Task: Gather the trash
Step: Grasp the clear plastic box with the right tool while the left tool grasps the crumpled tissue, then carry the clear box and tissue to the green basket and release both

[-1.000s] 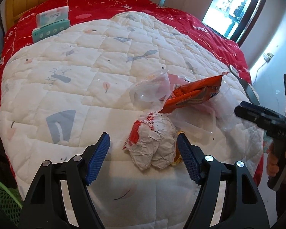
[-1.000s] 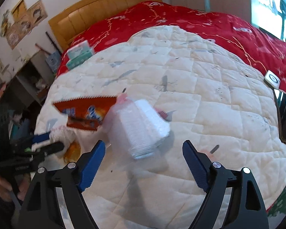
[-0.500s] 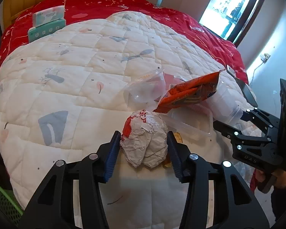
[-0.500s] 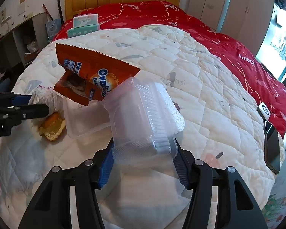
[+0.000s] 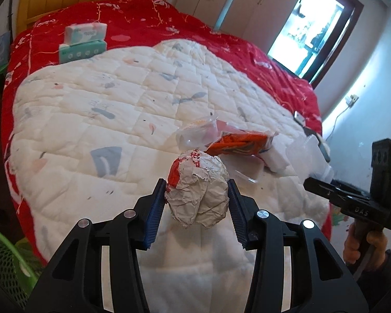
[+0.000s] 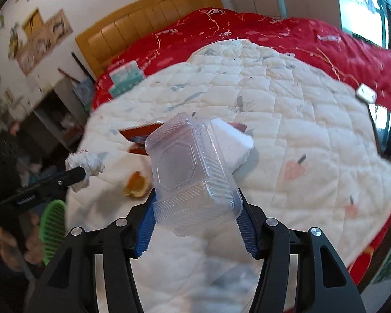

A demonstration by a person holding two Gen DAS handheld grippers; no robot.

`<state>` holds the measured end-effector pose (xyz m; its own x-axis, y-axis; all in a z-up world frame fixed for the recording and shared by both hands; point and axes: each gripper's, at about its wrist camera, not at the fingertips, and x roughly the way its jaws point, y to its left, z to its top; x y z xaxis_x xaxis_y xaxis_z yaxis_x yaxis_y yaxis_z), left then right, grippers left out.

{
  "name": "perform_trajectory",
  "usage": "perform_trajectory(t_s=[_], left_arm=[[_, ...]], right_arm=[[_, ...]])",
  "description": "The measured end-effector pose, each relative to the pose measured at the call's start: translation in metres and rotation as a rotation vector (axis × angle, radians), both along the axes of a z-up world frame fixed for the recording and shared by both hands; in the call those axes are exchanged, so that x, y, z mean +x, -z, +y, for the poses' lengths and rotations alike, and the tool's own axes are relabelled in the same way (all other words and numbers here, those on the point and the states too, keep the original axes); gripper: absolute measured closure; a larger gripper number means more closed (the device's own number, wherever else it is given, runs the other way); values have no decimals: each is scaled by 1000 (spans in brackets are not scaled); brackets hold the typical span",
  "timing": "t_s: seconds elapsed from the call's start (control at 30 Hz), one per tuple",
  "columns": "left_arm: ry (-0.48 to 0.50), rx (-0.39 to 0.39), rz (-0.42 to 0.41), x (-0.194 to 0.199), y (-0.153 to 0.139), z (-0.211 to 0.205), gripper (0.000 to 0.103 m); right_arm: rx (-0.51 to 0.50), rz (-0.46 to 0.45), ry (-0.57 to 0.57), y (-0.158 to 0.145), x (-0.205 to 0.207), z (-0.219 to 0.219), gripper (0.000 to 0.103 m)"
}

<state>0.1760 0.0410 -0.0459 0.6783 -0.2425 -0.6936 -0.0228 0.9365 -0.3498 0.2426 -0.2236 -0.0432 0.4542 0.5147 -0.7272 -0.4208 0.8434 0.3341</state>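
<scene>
My left gripper [image 5: 196,203] is shut on a crumpled white and red paper ball [image 5: 198,187] and holds it above the quilt; the ball also shows in the right wrist view [image 6: 86,165]. My right gripper [image 6: 195,216] is shut on a clear plastic clamshell box [image 6: 190,172], lifted off the bed. An orange snack bag [image 5: 239,143] and a clear plastic cup [image 5: 195,135] lie on the white quilt [image 5: 91,120]. A piece of bread [image 6: 136,187] and a white foam block [image 6: 232,140] lie on the quilt too.
Tissue packs [image 5: 84,41] sit on the red bedspread [image 5: 143,20] near the wooden headboard [image 6: 148,26]. A green mesh basket [image 5: 5,266] stands at the bed's near left corner, also seen in the right wrist view [image 6: 52,224]. A phone [image 6: 366,95] lies at the right edge.
Both grippers closed on their items and lifted them: the left took the paper ball, the right raised the clamshell box off the pile. The bread under the ball is uncovered.
</scene>
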Motion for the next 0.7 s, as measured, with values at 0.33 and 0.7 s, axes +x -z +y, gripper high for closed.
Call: perform_trajectory(t_s=[0.33, 0.7], left_arm=[[-65, -14, -39, -75, -17, 34, 57], [-262, -1, 2, -170, 3, 110, 57]], right_arm=[[137, 79, -7, -11, -56, 0, 49], [164, 95, -129, -16, -103, 55, 48]])
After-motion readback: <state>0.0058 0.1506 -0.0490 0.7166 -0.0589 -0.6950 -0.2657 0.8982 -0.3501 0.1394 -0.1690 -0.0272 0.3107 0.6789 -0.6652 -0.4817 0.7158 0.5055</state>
